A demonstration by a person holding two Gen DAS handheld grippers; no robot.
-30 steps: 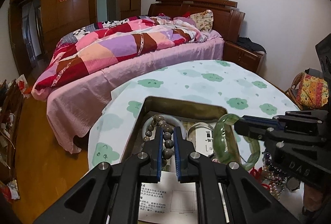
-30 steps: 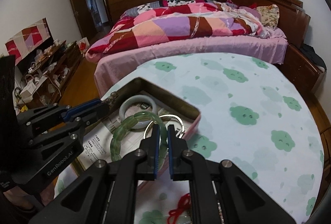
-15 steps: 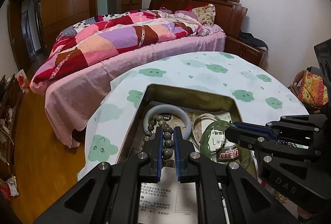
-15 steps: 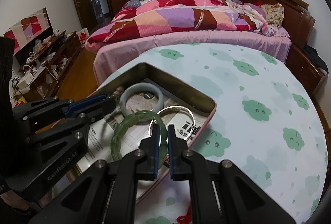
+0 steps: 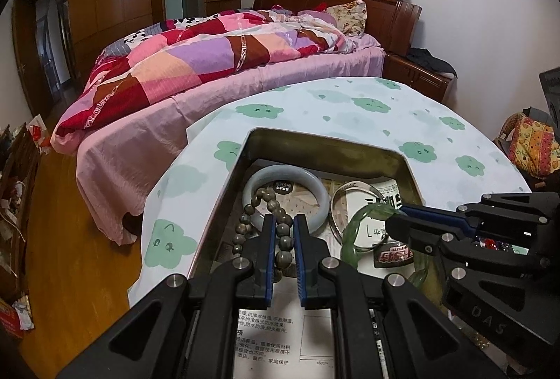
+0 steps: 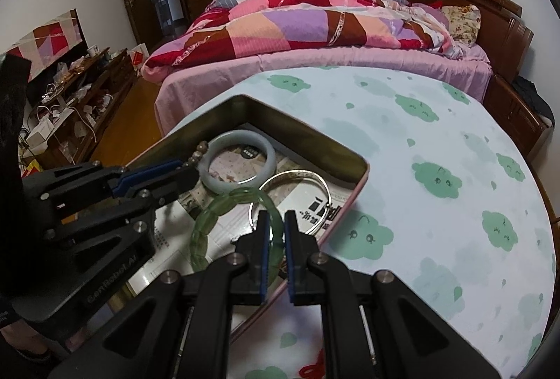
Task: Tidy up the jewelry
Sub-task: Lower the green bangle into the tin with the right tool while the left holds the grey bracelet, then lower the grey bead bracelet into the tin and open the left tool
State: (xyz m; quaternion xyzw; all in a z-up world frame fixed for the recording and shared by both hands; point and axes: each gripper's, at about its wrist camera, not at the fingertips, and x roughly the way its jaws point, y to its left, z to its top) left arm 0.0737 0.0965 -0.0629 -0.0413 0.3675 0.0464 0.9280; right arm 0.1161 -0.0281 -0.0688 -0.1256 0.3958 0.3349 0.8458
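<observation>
Left gripper (image 5: 282, 232) clamps brown wooden bead bracelet (image 5: 276, 209); right gripper (image 6: 275, 228) clamps translucent green bangle (image 6: 217, 207), both over rectangular metal tin (image 6: 308, 133).

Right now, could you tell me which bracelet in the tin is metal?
The thin silver bangle, lying beside the pale jade bangle; the translucent green bracelet and the brown bead bracelet are each gripped.

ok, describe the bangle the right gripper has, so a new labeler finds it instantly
On the cloud-print tablecloth sits an open metal tin lined with printed paper. Three bangles lie in it; the right gripper is clamped on the translucent green ribbed bangle, nearest the camera. The pale jade bangle is smooth and milky; the silver bangle is thin wire.
</observation>
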